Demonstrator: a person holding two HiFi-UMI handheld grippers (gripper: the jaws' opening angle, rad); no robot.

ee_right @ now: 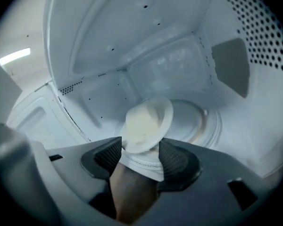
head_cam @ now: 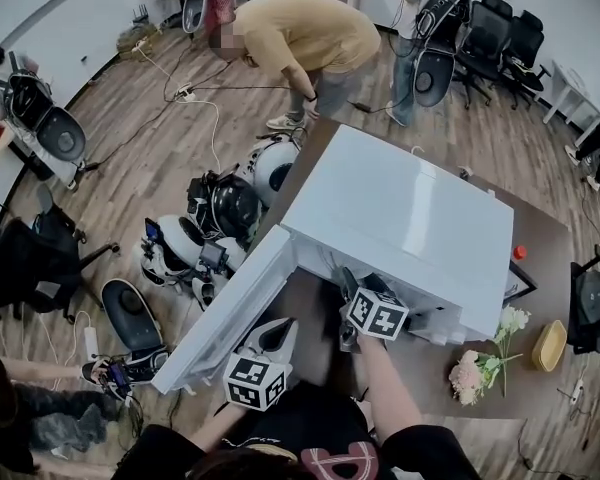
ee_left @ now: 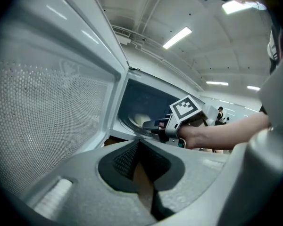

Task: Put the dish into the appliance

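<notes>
As my right claw (ee_right: 140, 147) opens, the pale round dish (ee_right: 148, 119) leans between its pads, lower centre.
Freed at a tilt inside the white box-shaped microwave oven (head_cam: 400, 218), it may topple and clatter onto the round glass turntable (ee_right: 198, 121).

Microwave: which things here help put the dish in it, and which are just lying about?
For the job: dish, microwave, right gripper, its jaws opening with the dish between them.
Just lying about: flowers, yellow bowl, office chairs.

Tally: one table (head_cam: 540, 243), one microwave (head_cam: 400, 218), one dish (ee_right: 146, 121), one yellow bowl (head_cam: 549, 346), one small red object (head_cam: 519, 252), one pink flower sprig (head_cam: 467, 376), one white flower sprig (head_cam: 513, 320), and, on the floor beyond, two people standing (head_cam: 310, 38) (head_cam: 412, 18).
</notes>
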